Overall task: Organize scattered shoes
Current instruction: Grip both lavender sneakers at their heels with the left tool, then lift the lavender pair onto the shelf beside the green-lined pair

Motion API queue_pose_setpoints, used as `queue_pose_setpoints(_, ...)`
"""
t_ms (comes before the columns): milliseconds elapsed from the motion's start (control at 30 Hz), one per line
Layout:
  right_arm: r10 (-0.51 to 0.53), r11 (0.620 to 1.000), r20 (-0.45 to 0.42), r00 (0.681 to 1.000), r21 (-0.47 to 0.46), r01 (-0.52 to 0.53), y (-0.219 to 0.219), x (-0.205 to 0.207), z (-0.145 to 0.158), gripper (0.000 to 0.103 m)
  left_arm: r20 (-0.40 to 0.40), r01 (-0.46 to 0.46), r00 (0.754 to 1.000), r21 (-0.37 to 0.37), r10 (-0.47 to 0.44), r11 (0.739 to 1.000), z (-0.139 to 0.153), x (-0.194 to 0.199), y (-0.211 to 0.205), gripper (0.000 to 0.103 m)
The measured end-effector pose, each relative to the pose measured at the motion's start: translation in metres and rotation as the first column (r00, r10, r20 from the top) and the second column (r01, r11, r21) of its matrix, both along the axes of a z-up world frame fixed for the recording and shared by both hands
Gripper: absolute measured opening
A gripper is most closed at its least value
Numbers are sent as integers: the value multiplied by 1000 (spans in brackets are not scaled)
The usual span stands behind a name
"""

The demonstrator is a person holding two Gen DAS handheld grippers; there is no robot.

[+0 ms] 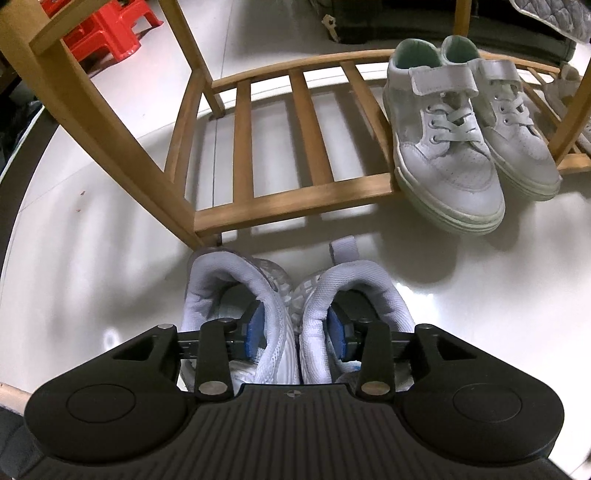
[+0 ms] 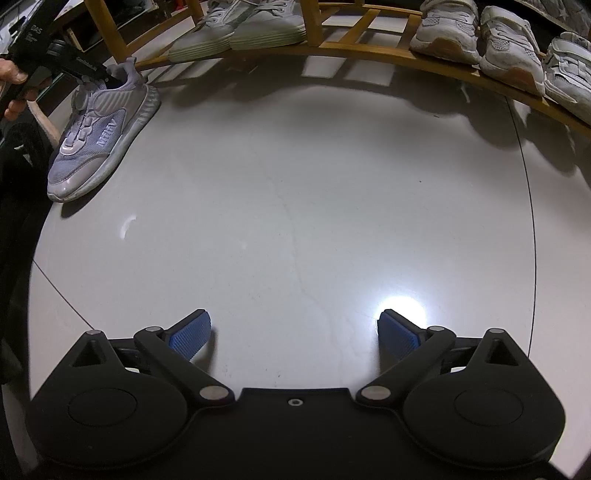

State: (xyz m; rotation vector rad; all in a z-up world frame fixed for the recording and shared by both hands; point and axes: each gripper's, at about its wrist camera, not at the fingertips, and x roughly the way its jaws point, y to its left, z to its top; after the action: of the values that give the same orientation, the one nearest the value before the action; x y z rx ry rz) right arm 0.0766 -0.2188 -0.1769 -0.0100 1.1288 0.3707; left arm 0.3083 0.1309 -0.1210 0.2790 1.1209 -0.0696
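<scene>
**Pale sneakers pinched together at the foot of the wooden rack**

The left gripper (image 1: 295,334) reaches down into a pair of pale mesh sneakers (image 1: 295,295) standing side by side on the glossy white floor (image 1: 92,258), just in front of the near left corner of a wooden slatted shoe rack (image 1: 288,199). One blue pad (image 1: 255,332) sits inside the left shoe's opening and the other inside the right shoe's, so the jaws stand partly closed with the two touching inner collars between them, seemingly pinched. From the right wrist view, a hand (image 2: 13,92) at the far left holds this gripper, whose black fingers enter the heel opening of the pale sneaker nearest that camera; the shoe's sole appears to rest on the floor.

The rack's low shelf holds a pair of white strap-and-lace sneakers (image 1: 461,147) toward its right part, toes overhanging the front rail. The slats to the left of that pair are bare. The right wrist view shows three more light sneakers (image 2: 495,40) on the shelf farther to the right.

The right gripper (image 2: 293,334) hovers over open floor with its jaws spread wide and nothing between them.

A red plastic stool (image 1: 107,29) stands beyond the rack at the far left.
</scene>
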Motion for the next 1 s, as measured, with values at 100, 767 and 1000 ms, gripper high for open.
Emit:
queue_pose_setpoints(100, -1, 1000, -1, 1000, 1, 1, -1, 0, 0, 99, 13, 5, 1000, -20, -5, 1000, -2, -2, 3, 32)
queue_pose_setpoints(767, 2, 1000, 3, 1000, -3, -2, -1, 0, 0, 99, 209, -11, 978, -5, 11, 1000, 40, -25, 5, 18)
queue_pose_setpoints(1000, 1, 1000, 2, 1000, -1, -1, -2, -1, 0, 99, 285, -7, 958, 10, 3, 1000, 69, -14, -6, 9)
